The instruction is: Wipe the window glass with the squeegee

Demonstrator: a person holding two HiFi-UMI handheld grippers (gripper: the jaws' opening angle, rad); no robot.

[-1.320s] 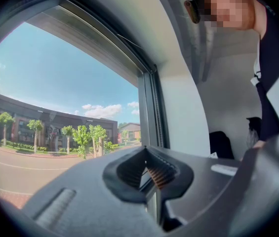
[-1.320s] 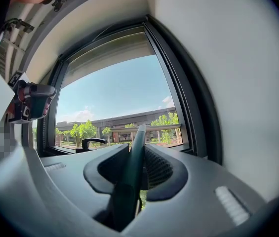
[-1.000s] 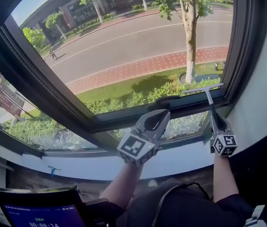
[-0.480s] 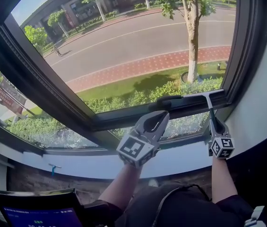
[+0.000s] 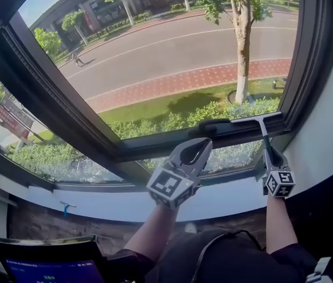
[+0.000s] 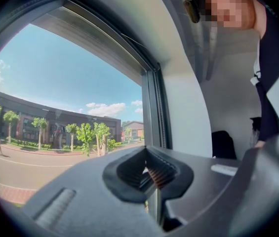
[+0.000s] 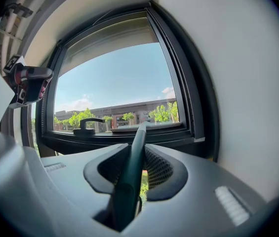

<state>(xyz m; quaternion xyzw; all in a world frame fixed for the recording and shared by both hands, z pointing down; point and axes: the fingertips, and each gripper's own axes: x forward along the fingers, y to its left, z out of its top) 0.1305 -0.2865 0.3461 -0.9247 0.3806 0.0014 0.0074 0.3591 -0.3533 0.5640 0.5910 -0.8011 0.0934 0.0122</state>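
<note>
The squeegee (image 5: 260,120) has a thin grey T-blade and a dark handle. Its blade lies along the bottom right edge of the big window glass (image 5: 172,58), just above the dark frame (image 5: 154,146). My right gripper (image 5: 271,157) is shut on the handle below the blade; in the right gripper view the handle (image 7: 131,174) runs up between the jaws of that gripper (image 7: 138,154) to the blade (image 7: 146,127). My left gripper (image 5: 191,153) is held up left of it, below the pane, shut with nothing in it. In its own view the left gripper (image 6: 148,174) has its jaws together.
A black window handle (image 5: 208,125) sits on the frame just left of the blade, above the left gripper. White wall (image 5: 331,128) borders the window on the right. A white sill (image 5: 95,202) runs below, with a small blue item (image 5: 66,208) under it. A dark screen (image 5: 48,264) is at bottom left.
The squeegee blade has slid down the glass to the pane's bottom edge, the right gripper dropping with it. The left gripper has stayed about where it was.
</note>
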